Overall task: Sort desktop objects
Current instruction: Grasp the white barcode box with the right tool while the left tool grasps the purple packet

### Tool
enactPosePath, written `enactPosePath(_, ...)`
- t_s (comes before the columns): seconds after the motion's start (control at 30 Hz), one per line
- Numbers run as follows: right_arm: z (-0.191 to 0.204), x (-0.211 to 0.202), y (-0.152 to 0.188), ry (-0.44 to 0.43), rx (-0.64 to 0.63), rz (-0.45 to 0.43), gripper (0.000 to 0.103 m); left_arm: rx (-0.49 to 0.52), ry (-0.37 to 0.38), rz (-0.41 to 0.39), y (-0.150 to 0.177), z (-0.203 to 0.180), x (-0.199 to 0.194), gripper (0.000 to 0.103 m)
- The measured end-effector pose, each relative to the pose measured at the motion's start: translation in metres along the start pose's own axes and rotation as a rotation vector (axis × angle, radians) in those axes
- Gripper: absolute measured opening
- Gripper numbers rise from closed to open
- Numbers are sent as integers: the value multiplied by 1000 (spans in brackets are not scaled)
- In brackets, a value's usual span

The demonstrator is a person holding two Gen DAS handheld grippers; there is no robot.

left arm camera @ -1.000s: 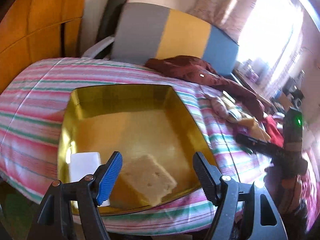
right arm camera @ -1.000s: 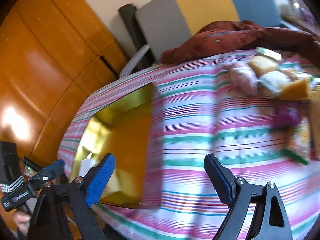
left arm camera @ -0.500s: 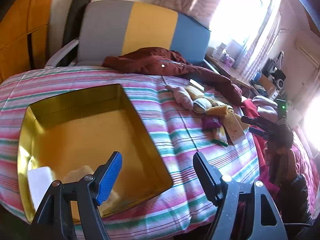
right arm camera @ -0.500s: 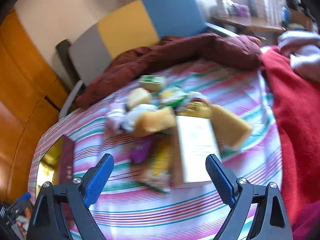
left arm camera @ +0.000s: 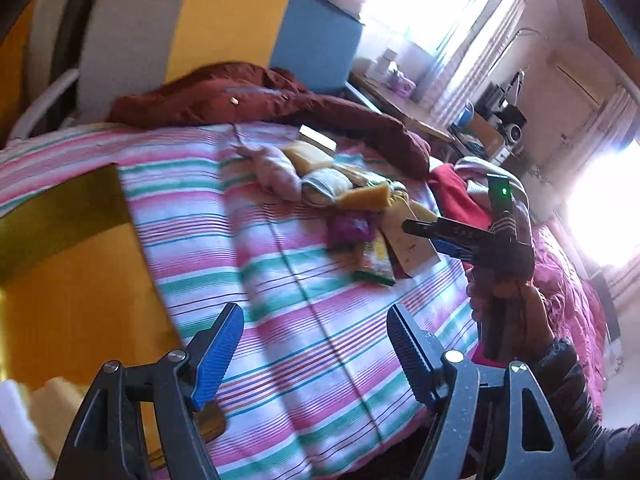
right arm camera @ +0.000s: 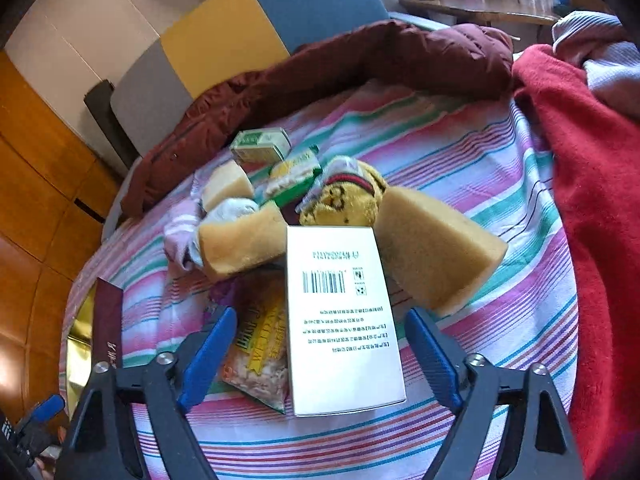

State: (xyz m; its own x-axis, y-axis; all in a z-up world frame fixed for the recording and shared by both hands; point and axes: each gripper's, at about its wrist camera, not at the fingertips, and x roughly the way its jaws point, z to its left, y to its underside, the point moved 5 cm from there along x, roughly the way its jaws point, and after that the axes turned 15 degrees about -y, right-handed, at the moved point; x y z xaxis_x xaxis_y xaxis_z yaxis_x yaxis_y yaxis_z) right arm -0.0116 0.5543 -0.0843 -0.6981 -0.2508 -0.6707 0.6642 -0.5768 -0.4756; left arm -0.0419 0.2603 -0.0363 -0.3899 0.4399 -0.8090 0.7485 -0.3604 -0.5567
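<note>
Jaws on both grippers stand wide apart with nothing between them. The right gripper (right arm camera: 316,354) hovers over the near end of one white box (right arm camera: 340,320) with a barcode, lying flat on the striped cloth (right arm camera: 460,160). Just left of the box, partly under it, lies one yellow snack packet (right arm camera: 260,352). Beyond these sit three tan sponge blocks — a big one (right arm camera: 436,252) touching the box's right side, a second (right arm camera: 240,244) on its left, a small third (right arm camera: 226,186) farther back — with one yellow plush toy (right arm camera: 344,204) between the first two. Farther still: two green-and-white cartons (right arm camera: 262,144), then one maroon jacket (right arm camera: 360,68) along the cloth's far edge.

Only the left wrist view shows the gold tin (left arm camera: 60,264) up close, at the cloth's left, with the left gripper (left arm camera: 316,354) over bare stripes beside it and two pale items (left arm camera: 24,412) in its near corner. The right view catches merely a sliver of that tin.
</note>
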Motion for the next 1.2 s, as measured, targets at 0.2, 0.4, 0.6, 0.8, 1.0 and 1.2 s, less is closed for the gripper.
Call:
enactPosePath(0.2, -2, 6, 3, 31, -24, 37, 51, 71, 55, 51, -11, -40, 32, 85)
enactPosePath(0.4, 3, 8, 4, 46, -59, 49, 51, 26, 58, 111, -31, -54, 73, 82)
enactPosePath(0.6, 3, 4, 2, 39, -52, 40, 51, -49, 47, 153, -50, -61, 111, 76)
enactPosePath(0.8, 5, 5, 3, 47, -66, 48, 51, -18, 56, 160, -65, -76, 136, 76)
enactPosePath(1.0, 3, 6, 4, 42, -53, 53, 51, 28, 69, 181, -72, -88, 161, 76)
enactPosePath(1.2, 0, 8, 2, 42, -43, 50, 51, 61, 64, 188, -72, -93, 180, 66)
